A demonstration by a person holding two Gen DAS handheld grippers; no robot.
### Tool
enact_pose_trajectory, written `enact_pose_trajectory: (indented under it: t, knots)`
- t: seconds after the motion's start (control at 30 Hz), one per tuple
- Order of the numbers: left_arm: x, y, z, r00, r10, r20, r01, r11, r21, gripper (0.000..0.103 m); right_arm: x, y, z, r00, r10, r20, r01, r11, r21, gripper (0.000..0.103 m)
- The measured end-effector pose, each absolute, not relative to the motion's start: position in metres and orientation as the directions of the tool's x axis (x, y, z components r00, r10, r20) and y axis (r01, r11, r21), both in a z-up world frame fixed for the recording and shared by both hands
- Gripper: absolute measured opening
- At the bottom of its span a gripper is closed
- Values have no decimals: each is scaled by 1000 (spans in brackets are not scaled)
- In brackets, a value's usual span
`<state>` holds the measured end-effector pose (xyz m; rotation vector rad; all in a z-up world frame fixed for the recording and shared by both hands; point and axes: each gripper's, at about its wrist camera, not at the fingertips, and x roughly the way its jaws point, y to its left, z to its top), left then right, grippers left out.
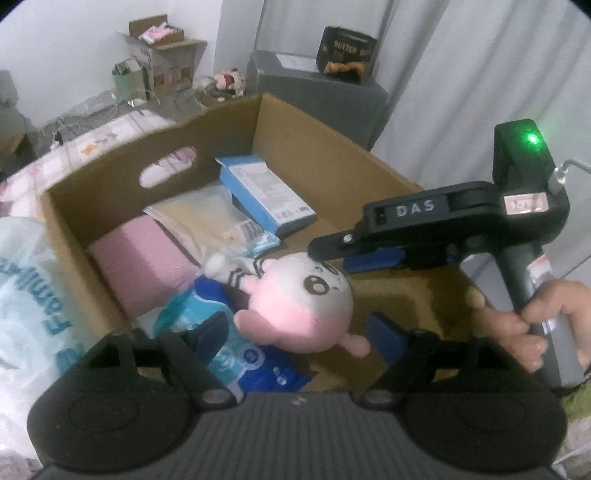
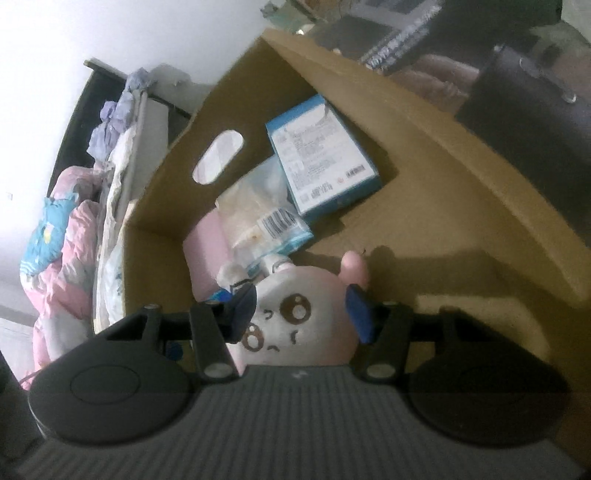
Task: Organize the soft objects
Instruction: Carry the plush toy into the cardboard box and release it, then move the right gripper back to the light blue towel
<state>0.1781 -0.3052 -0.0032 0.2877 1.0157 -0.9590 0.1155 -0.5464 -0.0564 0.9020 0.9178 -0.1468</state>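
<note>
Pink plush toy (image 2: pixel 303 325) sits between right gripper (image 2: pixel 301 312) pads.

walls: plain white (image 1: pixel 74 33) | curtain: pale grey (image 1: pixel 461 74), right | furniture: grey cabinet (image 1: pixel 325 96) by far wall; bed with pink quilt (image 2: pixel 62 266) | light: dim, cool

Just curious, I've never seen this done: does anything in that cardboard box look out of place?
Mostly flat packets, but the blue carton isn't soft and lies askew, propped on a clear packet. The plush toy lies tipped sideways.
</note>
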Motion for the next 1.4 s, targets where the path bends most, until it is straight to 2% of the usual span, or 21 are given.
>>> enact_pose_trajectory:
  t: [0.2,0.4,0.57,0.77,1.03,1.23,1.4]
  knots:
    - [166,-262,31,258,-577,-775,779,598,-186,89,98,-537,-20,682,207,-702,426,667,611,55]
    - [142,-192,63,364,-591,-720,746,648,-154,95,71,-514,15,744,235,-626,343,669,659,56]
    - [115,-118,74,495,-520,-696,651,753,-99,97,52,-466,43,777,324,-540,205,680,704,59]
    - [81,-22,68,598,-407,-690,468,877,-111,98,59,-384,58,715,502,-486,12,687,727,65]
    - [43,59,30,604,-303,-737,313,941,-130,97,99,-255,29,481,672,-562,-108,682,723,65]
    - [28,83,6,603,-255,-756,276,956,-102,93,123,-189,-2,343,725,-597,-118,664,738,65]
    - [36,84,-9,616,-212,-759,260,964,-58,92,152,-155,-30,301,700,-648,-101,699,708,65]
